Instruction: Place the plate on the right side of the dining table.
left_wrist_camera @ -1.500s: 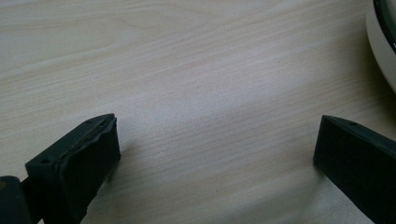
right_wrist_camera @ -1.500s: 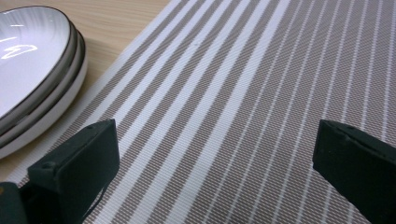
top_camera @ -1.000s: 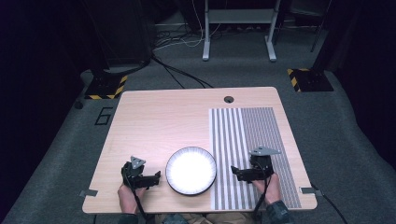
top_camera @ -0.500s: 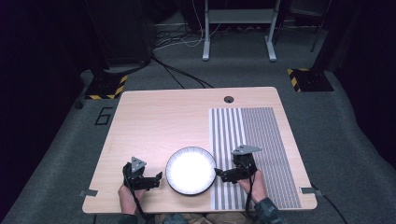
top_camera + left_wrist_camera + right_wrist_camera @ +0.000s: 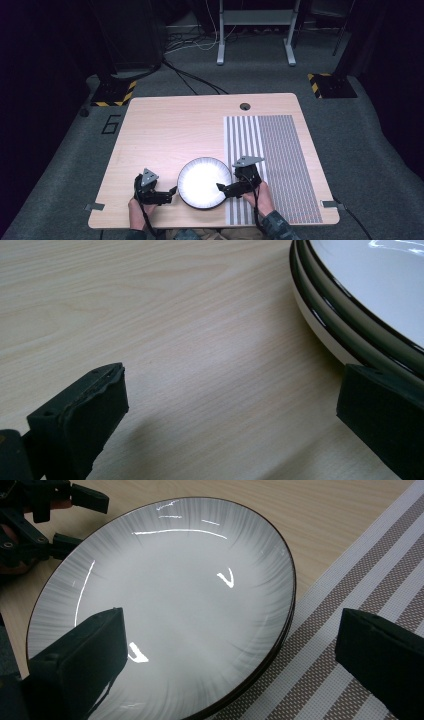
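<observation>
Plate (image 5: pixel 204 182), glossy white with dark rim, near table (image 5: pixel 175 130) front edge, overlapping striped mat (image 5: pixel 280 165), left gripper (image 5: pixel 172 192) and right gripper (image 5: pixel 223 188) wide open, empty, flanking its rim, bare wood beyond

Your round white plate with the dark rim (image 5: pixel 380 300) runs off the top and right edges of the left gripper view, so most of it is cut off. In the right gripper view its near edge is hidden behind your right hand-held gripper (image 5: pixel 230 665), and it may be a stack; you cannot tell. In the high view, your forearms are cut off at the bottom edge.
</observation>
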Tool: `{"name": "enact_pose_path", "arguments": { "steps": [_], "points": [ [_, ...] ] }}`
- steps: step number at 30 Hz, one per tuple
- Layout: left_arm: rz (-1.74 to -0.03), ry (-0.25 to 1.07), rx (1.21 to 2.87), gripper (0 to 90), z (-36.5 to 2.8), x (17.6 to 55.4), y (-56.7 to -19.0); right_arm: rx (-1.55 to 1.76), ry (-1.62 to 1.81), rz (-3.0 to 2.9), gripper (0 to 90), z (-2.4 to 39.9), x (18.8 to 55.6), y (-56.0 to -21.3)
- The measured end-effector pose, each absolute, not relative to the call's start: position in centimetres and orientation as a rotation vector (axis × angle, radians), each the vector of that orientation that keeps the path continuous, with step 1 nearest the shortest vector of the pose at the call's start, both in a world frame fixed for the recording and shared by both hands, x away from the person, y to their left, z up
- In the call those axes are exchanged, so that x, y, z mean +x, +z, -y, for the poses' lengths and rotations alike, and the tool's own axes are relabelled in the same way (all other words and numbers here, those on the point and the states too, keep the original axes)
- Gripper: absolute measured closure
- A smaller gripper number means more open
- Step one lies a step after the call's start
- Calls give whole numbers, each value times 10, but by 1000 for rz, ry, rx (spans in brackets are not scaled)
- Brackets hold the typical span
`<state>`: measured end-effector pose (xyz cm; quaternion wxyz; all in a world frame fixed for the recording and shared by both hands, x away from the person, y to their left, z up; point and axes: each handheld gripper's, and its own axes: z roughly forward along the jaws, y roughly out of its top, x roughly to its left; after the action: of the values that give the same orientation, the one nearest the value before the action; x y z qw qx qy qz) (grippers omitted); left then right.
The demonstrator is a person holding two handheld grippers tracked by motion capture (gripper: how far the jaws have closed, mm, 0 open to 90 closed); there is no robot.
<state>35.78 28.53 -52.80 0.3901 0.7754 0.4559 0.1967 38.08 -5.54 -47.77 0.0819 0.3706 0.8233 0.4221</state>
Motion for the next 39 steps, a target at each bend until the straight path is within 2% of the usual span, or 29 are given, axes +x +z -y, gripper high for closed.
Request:
{"name": "enact_pose_path", "arguments": {
  "steps": [7,39],
  "points": [
    [-1136,465,1967,0,-285,358,-528,1075,1242,-2506,0,45,380,-480],
    [-1141,506,1959,0,-283,356,-528,1074,1196,-2493,13,32,376,-482]
  ]
}}
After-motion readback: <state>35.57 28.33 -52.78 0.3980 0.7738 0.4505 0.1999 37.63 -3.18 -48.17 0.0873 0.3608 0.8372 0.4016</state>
